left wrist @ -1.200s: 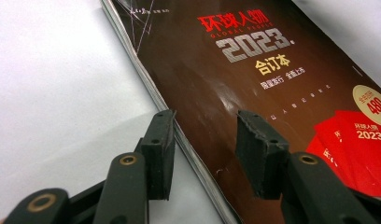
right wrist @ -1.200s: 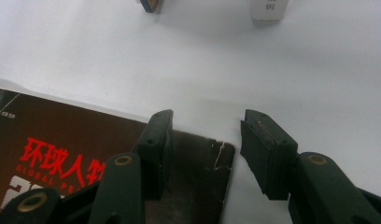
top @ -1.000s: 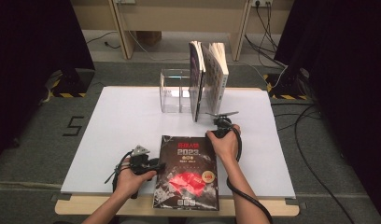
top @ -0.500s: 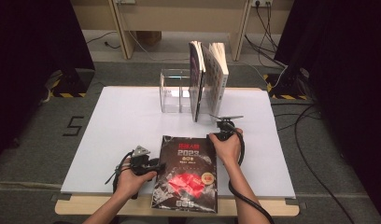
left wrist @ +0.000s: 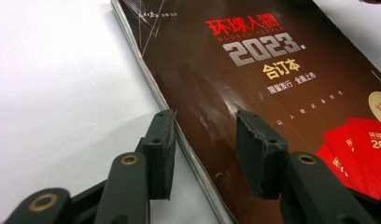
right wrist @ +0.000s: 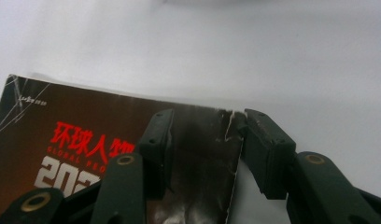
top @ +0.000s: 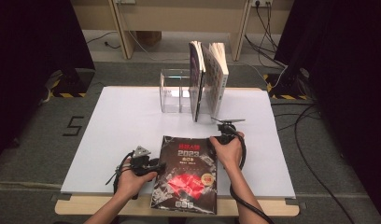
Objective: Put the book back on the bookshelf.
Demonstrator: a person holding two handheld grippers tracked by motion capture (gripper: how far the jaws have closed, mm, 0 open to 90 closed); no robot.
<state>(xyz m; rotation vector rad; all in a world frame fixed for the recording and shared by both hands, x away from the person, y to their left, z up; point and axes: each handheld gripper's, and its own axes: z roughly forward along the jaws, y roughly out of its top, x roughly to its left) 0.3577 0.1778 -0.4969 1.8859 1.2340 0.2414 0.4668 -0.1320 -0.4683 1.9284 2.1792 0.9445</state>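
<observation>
Dark magazine lies flat on the white table, near edge, straight in front of the clear acrylic book stand holding two upright books. Left gripper sits at the magazine's left edge, about halfway down — jaws released, straddling the spine edge, one pad over the table, one over the cover, neither pressing. Right gripper at the magazine's far right corner; jaws apart here too, one over the cover, the other just off the corner, touching it or not — cannot tell. Nothing clamped. Left hand and right hand each wrap a gripper body.
</observation>
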